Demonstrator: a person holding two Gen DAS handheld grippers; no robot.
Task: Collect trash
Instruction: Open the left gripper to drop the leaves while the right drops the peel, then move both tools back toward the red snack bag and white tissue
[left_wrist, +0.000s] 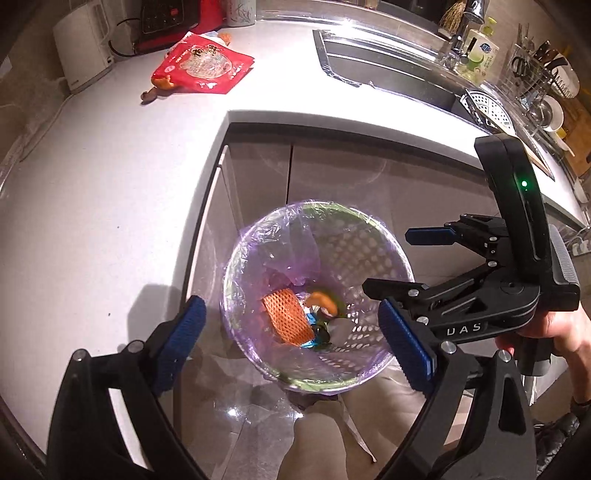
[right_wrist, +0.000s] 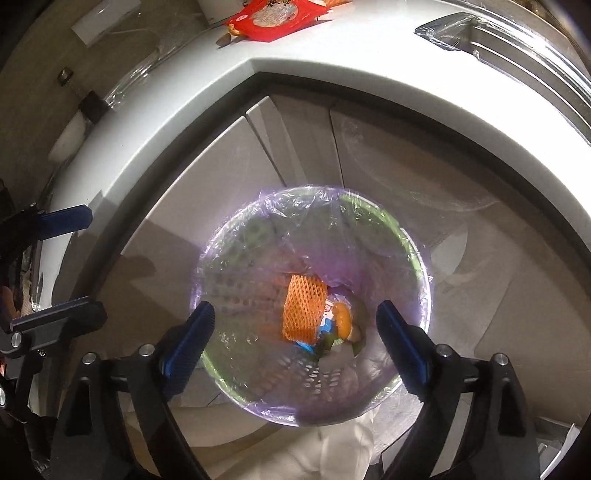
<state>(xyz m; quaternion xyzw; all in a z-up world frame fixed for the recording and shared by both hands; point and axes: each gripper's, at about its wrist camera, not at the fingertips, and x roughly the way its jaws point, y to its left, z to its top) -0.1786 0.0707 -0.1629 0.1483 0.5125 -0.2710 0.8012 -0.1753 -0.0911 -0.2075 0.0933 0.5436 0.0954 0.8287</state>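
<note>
A round bin lined with a purple bag stands on the floor below the counter corner; it also shows in the right wrist view. Inside lie an orange foam net, an orange peel and a blue wrapper. My left gripper is open and empty above the bin. My right gripper is open and empty above it too, and shows in the left wrist view. A red snack bag lies on the counter.
The white counter wraps around the corner. A sink lies at the back right, with soap bottles and a dish rack. A white appliance and a dark one stand at the back left.
</note>
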